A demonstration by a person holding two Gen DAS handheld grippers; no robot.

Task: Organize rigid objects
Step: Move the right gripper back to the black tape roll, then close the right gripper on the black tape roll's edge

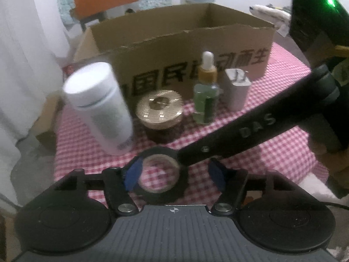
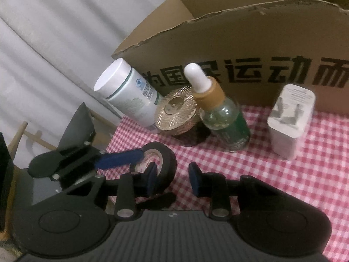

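**Two grippers on one tape roll**

The left gripper [image 1: 174, 174] stands spread around the black roll of tape with a pale cardboard core [image 1: 160, 194]. Its left blue pad [image 1: 133, 174] is against the roll's side, while the other pad stands clear of it. The right gripper [image 2: 172, 179] is also parted, though more narrowly. One pad sits inside the core and the other just outside the black wall, so neither tool is pinching yet.

The roll rests on the red-and-white checked tablecloth [image 1: 87, 152], near its front edge. Behind it stand a white cylindrical bottle [image 1: 102, 107], a low jar with a ribbed gold lid [image 1: 160, 111], a clear glass dropper bottle with a white bulb [image 1: 206, 100] and a white plug-in charger [image 1: 236, 91]. All are in front of the open brown cardboard box [image 1: 174, 50].

This looks like the pick-up step for the tape. The next move calls for one gripper to close on the roll's wall and the other to yield, then a lift over the box's front wall.

Only the right wrist view shows the pad sitting in the core. Only the left wrist view shows the far pad's gap and the box's open top.
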